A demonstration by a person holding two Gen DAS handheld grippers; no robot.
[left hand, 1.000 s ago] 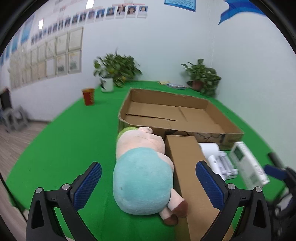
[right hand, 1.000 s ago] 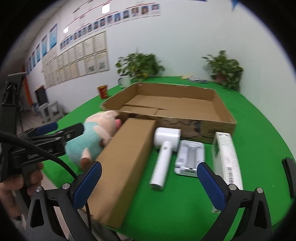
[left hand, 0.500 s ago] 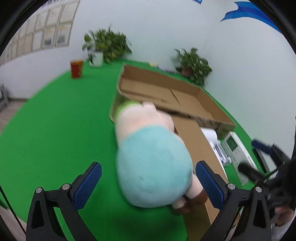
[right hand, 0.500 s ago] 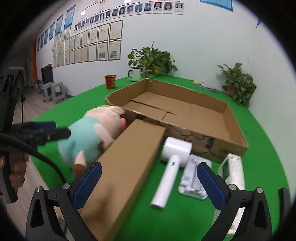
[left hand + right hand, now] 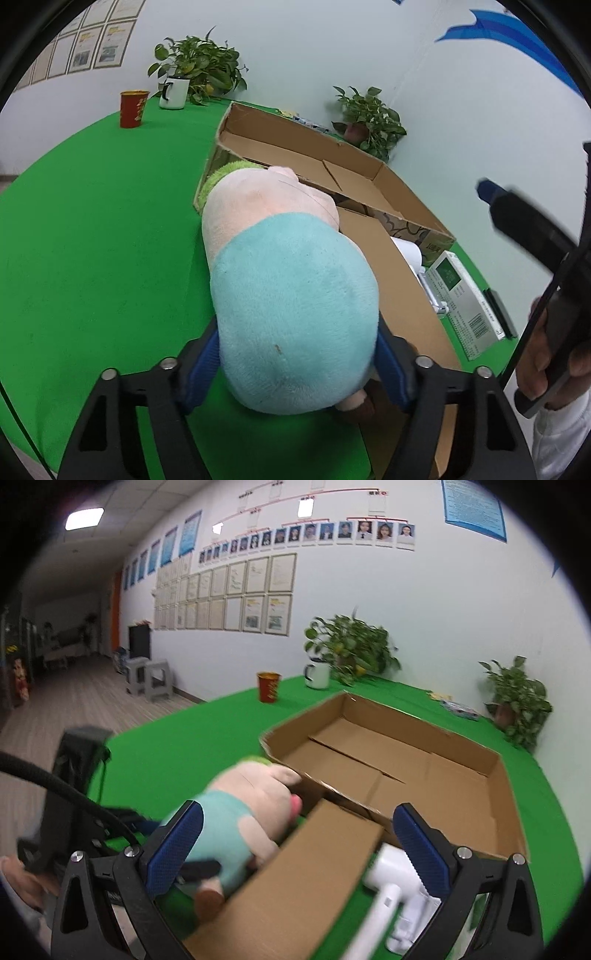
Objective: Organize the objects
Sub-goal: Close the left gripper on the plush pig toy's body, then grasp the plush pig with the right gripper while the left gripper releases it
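My left gripper (image 5: 299, 363) is shut on the plush pig (image 5: 288, 280), pink with a teal shirt, its blue pads pressed into the shirt's sides. The pig lies on the green table against the closed brown carton (image 5: 402, 295) and shows in the right wrist view (image 5: 240, 823). The open cardboard tray box (image 5: 314, 155) lies just beyond it, also in the right wrist view (image 5: 406, 757). My right gripper (image 5: 299, 845) is open and empty, raised above the closed carton (image 5: 295, 882), and appears at the left wrist view's right edge (image 5: 532, 221).
A white hair dryer (image 5: 384, 893), its white stand (image 5: 430, 291) and a green-and-white box (image 5: 461, 295) lie right of the carton. A red cup (image 5: 133, 109), white mug (image 5: 173, 92) and two potted plants (image 5: 369, 118) stand at the table's far side. The table edge runs at left.
My left gripper has moved forward around the pig and closed on its teal body. My right gripper has lifted and tilted up, still open.
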